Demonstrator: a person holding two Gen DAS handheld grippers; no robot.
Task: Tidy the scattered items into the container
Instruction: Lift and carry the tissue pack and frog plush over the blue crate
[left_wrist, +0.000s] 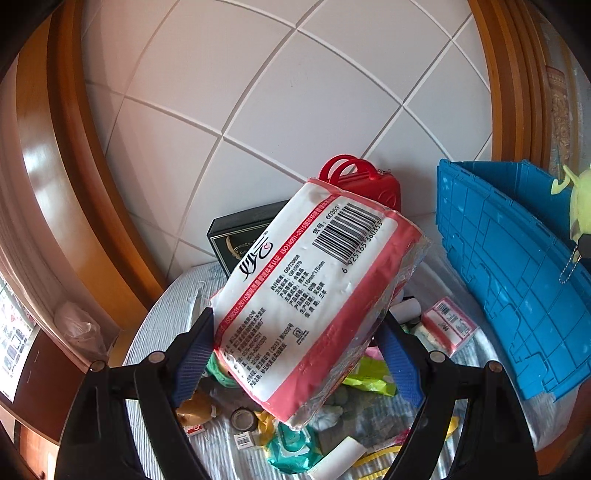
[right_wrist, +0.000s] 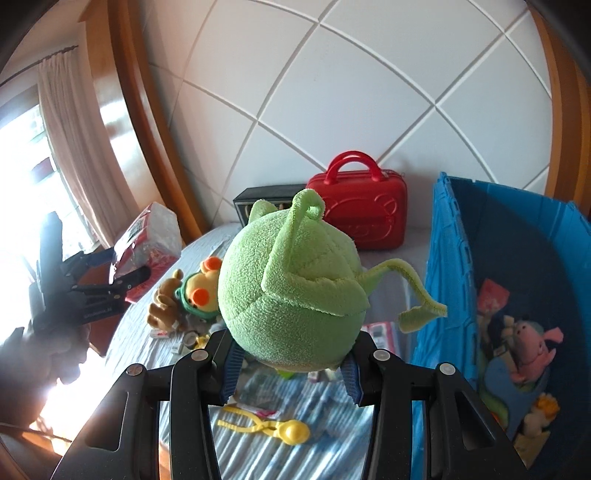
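Note:
My left gripper (left_wrist: 295, 354) is shut on a red-and-white tissue pack (left_wrist: 314, 295) and holds it tilted above the bed; the pack also shows in the right wrist view (right_wrist: 147, 236). My right gripper (right_wrist: 291, 369) is shut on a round green plush toy (right_wrist: 291, 295) held above the bed, left of the blue crate (right_wrist: 443, 295). The crate (left_wrist: 509, 280) stands at the right and holds several toys, among them a pink plush (right_wrist: 528, 350). The green plush shows at the right edge of the left wrist view (left_wrist: 580, 203).
A red case (right_wrist: 362, 210) and a black box (right_wrist: 266, 201) stand by the tiled wall. On the striped bedding lie a brown bear (right_wrist: 162, 302), a duck plush (right_wrist: 203, 288), a yellow clip toy (right_wrist: 273, 428), a small tissue pack (left_wrist: 448, 325), tape roll (left_wrist: 242, 419) and wrappers.

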